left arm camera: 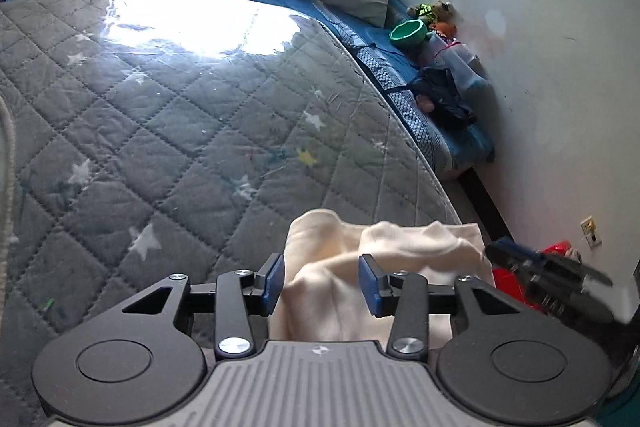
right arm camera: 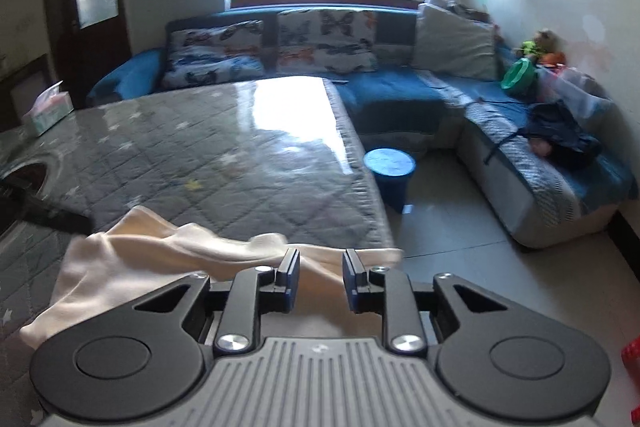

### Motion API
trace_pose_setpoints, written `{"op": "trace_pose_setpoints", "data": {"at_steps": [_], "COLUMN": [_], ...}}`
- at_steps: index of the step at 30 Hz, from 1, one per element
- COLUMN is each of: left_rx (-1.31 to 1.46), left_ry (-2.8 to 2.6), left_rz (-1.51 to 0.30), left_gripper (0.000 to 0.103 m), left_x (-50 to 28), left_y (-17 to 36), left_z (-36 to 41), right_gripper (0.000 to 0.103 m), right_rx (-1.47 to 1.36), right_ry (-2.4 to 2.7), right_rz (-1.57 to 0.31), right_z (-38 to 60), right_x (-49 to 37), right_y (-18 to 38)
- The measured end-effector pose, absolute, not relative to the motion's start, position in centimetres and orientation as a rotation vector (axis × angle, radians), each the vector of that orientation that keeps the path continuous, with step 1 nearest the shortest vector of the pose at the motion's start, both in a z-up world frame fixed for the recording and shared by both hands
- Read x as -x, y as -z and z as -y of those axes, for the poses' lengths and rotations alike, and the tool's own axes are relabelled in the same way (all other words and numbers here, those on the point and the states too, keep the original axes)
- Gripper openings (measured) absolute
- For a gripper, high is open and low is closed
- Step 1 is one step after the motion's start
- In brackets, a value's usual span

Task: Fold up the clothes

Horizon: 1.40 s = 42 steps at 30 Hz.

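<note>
Cream garment [left arm camera: 384, 259] lies bunched at the near edge of the quilted tabletop [left arm camera: 160, 115]. Left tool [left arm camera: 322, 283] and right tool [right arm camera: 318, 281] both stand apart, straddling the fabric, gripping nothing.

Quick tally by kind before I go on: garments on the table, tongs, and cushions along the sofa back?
Cream garment on the quilted table: 1
Tongs, left tongs and right tongs, both open: 2
Butterfly cushions: 2
Plain grey cushion: 1
Total: 6
</note>
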State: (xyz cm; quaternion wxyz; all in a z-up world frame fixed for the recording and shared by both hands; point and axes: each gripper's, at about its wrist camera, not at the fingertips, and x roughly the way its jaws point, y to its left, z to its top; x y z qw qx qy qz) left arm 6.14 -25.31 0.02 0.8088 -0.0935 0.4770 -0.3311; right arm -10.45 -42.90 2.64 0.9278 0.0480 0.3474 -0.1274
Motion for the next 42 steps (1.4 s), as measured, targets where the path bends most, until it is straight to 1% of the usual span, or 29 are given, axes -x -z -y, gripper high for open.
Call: {"op": "trace_pose_setpoints", "data": {"at_steps": [6, 9, 10, 16, 20, 22, 24, 26, 30, 31, 32, 33, 35, 36, 37, 38, 39, 41, 42], "left_rx": [0.154, 0.131, 0.124, 0.134, 0.15, 0.107, 0.063, 0.021, 0.032, 0.038, 0.043, 0.044, 0.046, 0.041, 0.035, 0.03, 0.022, 0.008, 0.003], "left_ry": [0.648, 0.586, 0.56, 0.506, 0.575, 0.569, 0.563, 0.557, 0.569, 0.579, 0.588, 0.597, 0.616, 0.622, 0.628, 0.635, 0.638, 0.648, 0.654], "left_rz": [-1.001, -0.996, -0.982, -0.953, -0.943, -0.94, -0.935, -0.931, -0.943, -0.938, -0.932, -0.924, -0.905, -0.894, -0.884, -0.873, -0.864, -0.845, -0.836], "left_gripper": [0.042, 0.042, 0.04, 0.04, 0.043, 0.043, 0.043, 0.042, 0.044, 0.046, 0.051, 0.054, 0.061, 0.062, 0.067, 0.073, 0.076, 0.081, 0.083], "left_x": [-7.5, -8.3, -8.6, -9.4, -8.7, -8.5, -8.3, -8.1, -7.5, -7.2, -6.9, -6.5, -5.6, -5.1, -4.6, -4.1, -3.5, -2.3, -1.7], "left_y": [1.2, 2.1, 2.2, 2.1, 1.9, 2.2, 2.4, 2.7, 2.2, 2.0, 1.8, 1.5, 1.0, 0.8, 0.7, 0.5, 0.4, 0.1, 0.0], "left_z": [27.3, 27.6, 27.4, 26.0, 26.2, 26.8, 27.4, 27.9, 27.4, 27.2, 26.9, 26.7, 26.3, 26.1, 25.8, 25.6, 25.4, 25.0, 24.8], "right_gripper": [0.024, 0.03, 0.03, 0.034, 0.037, 0.038, 0.041, 0.042, 0.048, 0.051, 0.053, 0.058, 0.06, 0.064, 0.07, 0.071, 0.072, 0.078, 0.083], "right_rx": [-0.089, -0.092, -0.091, -0.091, -0.096, -0.098, -0.105, -0.102, -0.106, -0.109, -0.111, -0.114, -0.119, -0.122, -0.125, -0.127, -0.13, -0.131, -0.129], "right_ry": [0.237, 0.235, 0.237, 0.246, 0.243, 0.238, 0.231, 0.233, 0.237, 0.237, 0.238, 0.238, 0.239, 0.24, 0.24, 0.24, 0.241, 0.243, 0.246], "right_rz": [-0.745, -0.756, -0.758, -0.755, -0.741, -0.74, -0.749, -0.76, -0.759, -0.754, -0.748, -0.743, -0.732, -0.727, -0.721, -0.716, -0.711, -0.701, -0.697], "right_z": [41.4, 41.0, 41.1, 41.4, 41.4, 41.2, 41.1, 41.1, 40.9, 40.7, 40.6, 40.5, 40.3, 40.2, 40.0, 39.9, 39.8, 39.4, 39.1], "right_x": [8.6, 8.2, 8.3, 8.7, 9.1, 9.1, 9.1, 9.0, 9.3, 9.6, 9.8, 10.0, 10.5, 10.7, 10.9, 11.1, 11.4, 12.0, 12.3], "right_y": [-1.0, -0.4, -0.3, -0.1, -0.5, -0.5, -0.3, 0.0, 0.0, -0.1, -0.3, -0.4, -0.6, -0.8, -0.9, -1.0, -1.1, -1.3, -1.4]}}
